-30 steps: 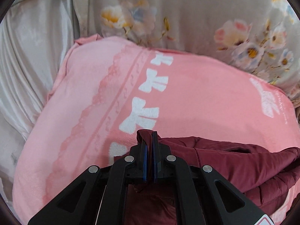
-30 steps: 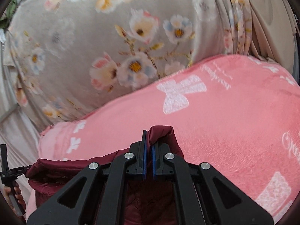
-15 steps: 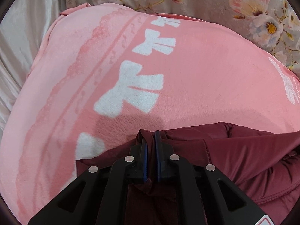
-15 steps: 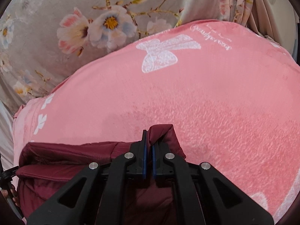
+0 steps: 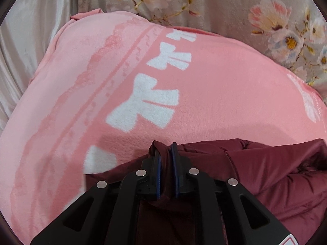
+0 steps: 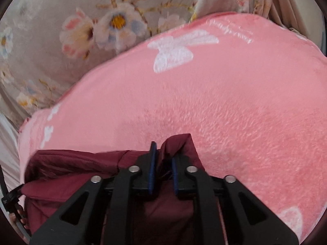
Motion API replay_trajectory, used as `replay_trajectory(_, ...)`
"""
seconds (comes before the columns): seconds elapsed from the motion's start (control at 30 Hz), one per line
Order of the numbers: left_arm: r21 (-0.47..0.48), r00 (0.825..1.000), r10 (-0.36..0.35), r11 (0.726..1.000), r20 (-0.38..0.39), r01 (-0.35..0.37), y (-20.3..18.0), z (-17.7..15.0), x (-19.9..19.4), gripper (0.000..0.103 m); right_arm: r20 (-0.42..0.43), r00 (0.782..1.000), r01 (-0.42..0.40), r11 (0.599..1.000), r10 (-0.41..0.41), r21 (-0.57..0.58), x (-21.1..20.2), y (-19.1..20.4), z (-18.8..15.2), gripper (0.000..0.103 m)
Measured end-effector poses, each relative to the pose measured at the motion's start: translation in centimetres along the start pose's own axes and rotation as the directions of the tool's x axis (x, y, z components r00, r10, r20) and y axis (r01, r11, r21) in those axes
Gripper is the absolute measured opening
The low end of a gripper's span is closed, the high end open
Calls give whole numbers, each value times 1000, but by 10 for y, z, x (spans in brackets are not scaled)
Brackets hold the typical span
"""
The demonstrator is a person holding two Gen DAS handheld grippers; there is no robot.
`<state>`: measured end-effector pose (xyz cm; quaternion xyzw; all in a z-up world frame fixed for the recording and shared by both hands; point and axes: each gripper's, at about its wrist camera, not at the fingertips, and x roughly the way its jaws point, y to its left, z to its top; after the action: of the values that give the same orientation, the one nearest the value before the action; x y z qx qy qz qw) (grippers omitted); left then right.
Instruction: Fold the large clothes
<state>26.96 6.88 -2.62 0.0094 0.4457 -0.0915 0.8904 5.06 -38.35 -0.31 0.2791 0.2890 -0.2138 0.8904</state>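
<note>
A dark red padded jacket point(image 5: 265, 169) lies on a pink fleece blanket point(image 5: 214, 85) with white bows. My left gripper point(image 5: 165, 153) has its jaws slightly parted with a fold of the jacket's edge still between the blue pads. In the right wrist view the jacket point(image 6: 77, 175) stretches left, and my right gripper point(image 6: 163, 153) has its jaws parted wider, with the jacket's corner loose between them. The left gripper's tip point(image 6: 8, 200) shows at the far left edge of the right wrist view.
A grey floral sheet point(image 5: 265, 10) lies beyond the blanket, also seen in the right wrist view point(image 6: 61, 30). Pale satin fabric point(image 5: 26, 30) hangs at the left. The pink blanket point(image 6: 235, 102) extends ahead and to the right.
Both grippers lowered the jacket's edge onto the blanket, then their jaws parted from fully shut; the right opened wider than the left.
</note>
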Motion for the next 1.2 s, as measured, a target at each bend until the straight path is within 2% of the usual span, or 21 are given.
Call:
replay_trajectory(0.03,2,1000,-7,1000,13,7,4,3,-13,16,55,998,4,1000,-4,-4,-20,2,3,40)
replay_trajectory(0.07,3,999,-20,1000,25,20,7,6,-26,16,105,995,7,1000,-5,-16,-39,6,5,44)
replay_trajectory(0.13,17,998,-38,999,41,37,9,11,-47,19,142,990,-2,999,9,-50,-62,17,8,44)
replay_trajectory(0.17,22,998,-28,999,55,27,9,13,-59,26,147,989,-10,997,21,-73,-70,24,8,44)
replay_trajectory(0.2,22,997,5,1000,81,-6,9,14,-68,48,137,990,-27,994,41,-104,-77,33,6,44)
replay_trajectory(0.27,7,979,90,996,183,-93,10,16,-92,70,81,992,-80,982,95,-172,-82,57,-2,44)
replay_trajectory(0.3,2,965,120,992,232,-124,9,17,-105,70,55,992,-99,975,111,-197,-80,67,-6,44)
replay_trajectory(0.33,1,960,141,989,243,-146,8,19,-111,69,19,991,-123,966,131,-226,-77,80,-14,44)
replay_trajectory(0.4,9,969,122,992,216,-127,-1,24,-115,68,-51,985,-172,944,165,-282,-66,108,-28,41)
replay_trajectory(0.5,67,981,63,995,183,-77,-35,24,-115,67,-114,981,-190,915,159,-357,-45,148,-38,37)
replay_trajectory(0.6,156,989,17,987,144,-39,-88,22,-99,67,-171,970,-223,910,172,-351,-20,173,-33,35)
replay_trajectory(0.67,183,995,-4,983,104,-15,-113,21,-82,64,-184,970,-214,914,158,-345,-1,183,-27,33)
replay_trajectory(0.7,201,997,-15,980,72,0,-128,20,-68,62,-188,971,-206,915,147,-347,7,184,-24,33)
replay_trajectory(0.8,239,1000,13,971,25,-18,-159,13,-32,59,-219,970,-181,921,109,-344,34,182,-24,33)
replay_trajectory(0.93,252,997,59,967,-47,-45,-173,0,16,58,-288,955,-163,932,67,-325,67,171,-41,33)
replay_trajectory(1.0,248,995,77,967,-67,-58,-171,-9,33,58,-320,945,-175,936,73,-304,77,165,-52,33)
replay_trajectory(1.1,247,996,84,966,-43,-71,-167,-18,35,60,-320,944,-180,939,81,-294,81,163,-62,32)
replay_trajectory(1.2,258,994,105,961,-1,-101,-169,-26,35,60,-292,954,-163,932,66,-323,79,166,-70,32)
